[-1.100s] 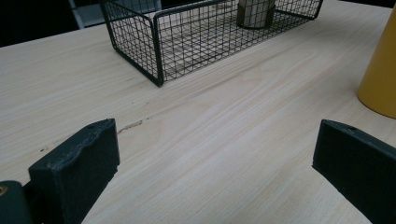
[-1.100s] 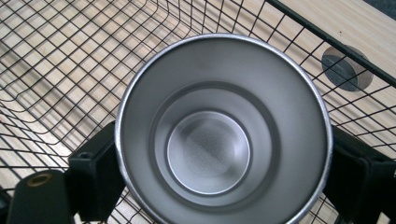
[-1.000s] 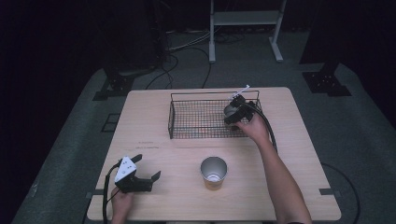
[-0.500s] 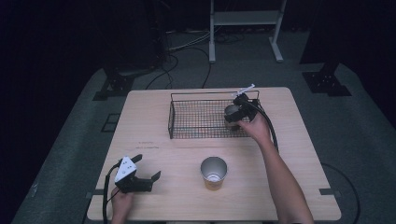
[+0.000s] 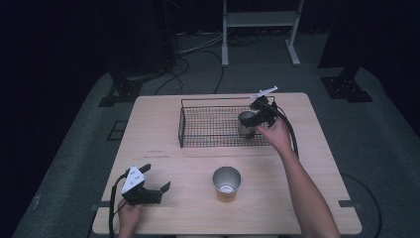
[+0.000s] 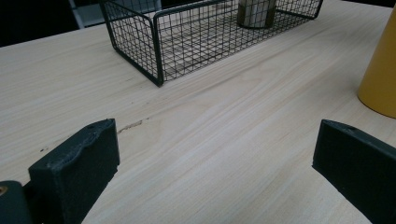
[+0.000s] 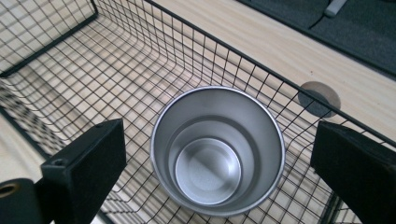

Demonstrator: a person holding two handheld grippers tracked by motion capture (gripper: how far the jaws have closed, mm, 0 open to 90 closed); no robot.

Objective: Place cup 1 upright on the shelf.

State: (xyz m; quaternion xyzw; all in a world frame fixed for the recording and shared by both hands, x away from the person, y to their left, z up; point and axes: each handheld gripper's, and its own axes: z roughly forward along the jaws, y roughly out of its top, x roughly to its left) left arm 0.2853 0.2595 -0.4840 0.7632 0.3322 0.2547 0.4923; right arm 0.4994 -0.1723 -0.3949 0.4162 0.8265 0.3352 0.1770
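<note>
A steel cup (image 5: 246,123) stands upright inside the right end of a black wire basket (image 5: 208,130). My right gripper (image 5: 256,115) hovers over it and is open. In the right gripper view the cup (image 7: 218,149) sits between the two wide-apart jaws of the right gripper (image 7: 219,172), touching neither, with the basket floor (image 7: 116,70) under it. A second cup (image 5: 227,184), yellow outside and steel inside, stands on the table near the front. My left gripper (image 5: 148,192) rests open at the front left; in the left gripper view nothing lies between the jaws of the left gripper (image 6: 215,168).
The wooden table (image 5: 158,134) carries the basket at its middle back. In the left gripper view the basket (image 6: 154,42) lies ahead and the yellow cup (image 6: 380,74) is at the right edge. A round cable hole (image 7: 319,98) lies behind the basket. Cables and stands are on the floor beyond.
The steel cup and my right gripper have sunk slightly into the basket's right end. The left gripper and the yellow cup have stayed where they were.
</note>
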